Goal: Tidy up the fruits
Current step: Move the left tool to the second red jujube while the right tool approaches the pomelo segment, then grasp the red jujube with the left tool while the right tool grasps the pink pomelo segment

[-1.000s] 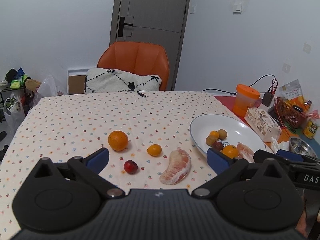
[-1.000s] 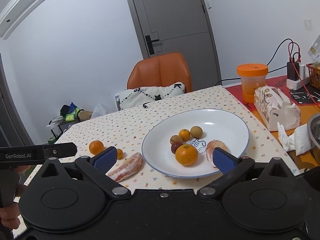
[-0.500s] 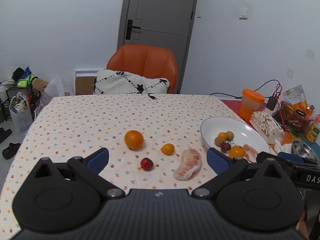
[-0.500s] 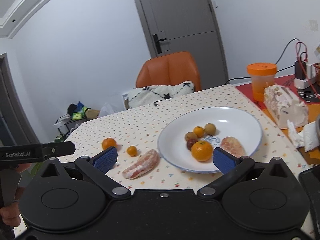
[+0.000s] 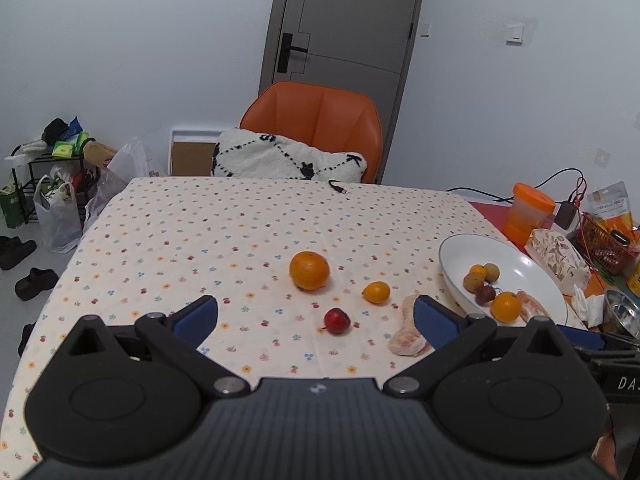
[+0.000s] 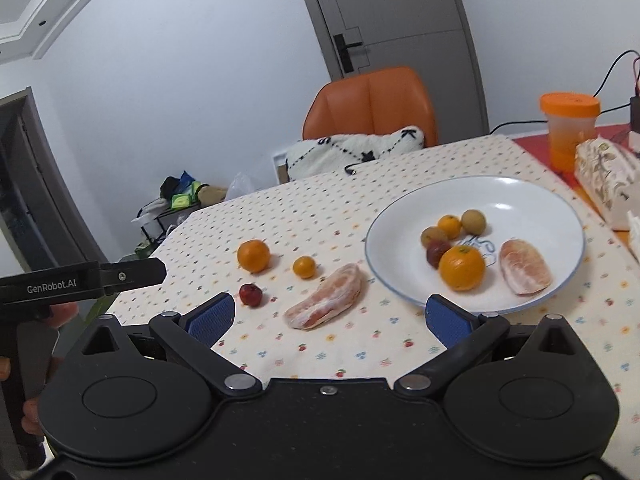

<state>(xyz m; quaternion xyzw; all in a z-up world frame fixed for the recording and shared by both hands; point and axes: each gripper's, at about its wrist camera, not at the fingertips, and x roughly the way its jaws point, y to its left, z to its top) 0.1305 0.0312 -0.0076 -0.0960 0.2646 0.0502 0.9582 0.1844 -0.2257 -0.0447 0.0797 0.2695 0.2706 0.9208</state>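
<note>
A white plate point(image 6: 560, 208) point(image 5: 460, 244) on the floral cloth holds an orange point(image 6: 461, 267), a peeled pomelo segment point(image 6: 525, 266) and several small fruits. Loose on the cloth to its left lie a large orange point(image 5: 309, 270) point(image 6: 253, 255), a small yellow-orange citrus point(image 5: 376, 292) point(image 6: 304, 267), a small red fruit point(image 5: 337, 320) point(image 6: 251, 294) and a second pomelo segment point(image 5: 408, 336) point(image 6: 326, 296). My left gripper point(image 5: 316, 316) hovers open behind the red fruit, empty. Just as wide open and empty, my right gripper point(image 6: 328, 318) hangs near the loose pomelo segment.
An orange chair point(image 5: 316, 120) with a white cushion stands at the far table edge. An orange-lidded jar point(image 6: 568, 132), a patterned tissue pack point(image 6: 608, 176), cables, a basket point(image 5: 604, 244) and a metal bowl point(image 5: 622, 312) crowd the right side. A hand point(image 6: 24, 360) holds the left tool.
Both grippers have drawn back and swung left: the fruits and plate have shifted right in both views, and the red fruit has come into the right wrist view. Jaws unchanged.
</note>
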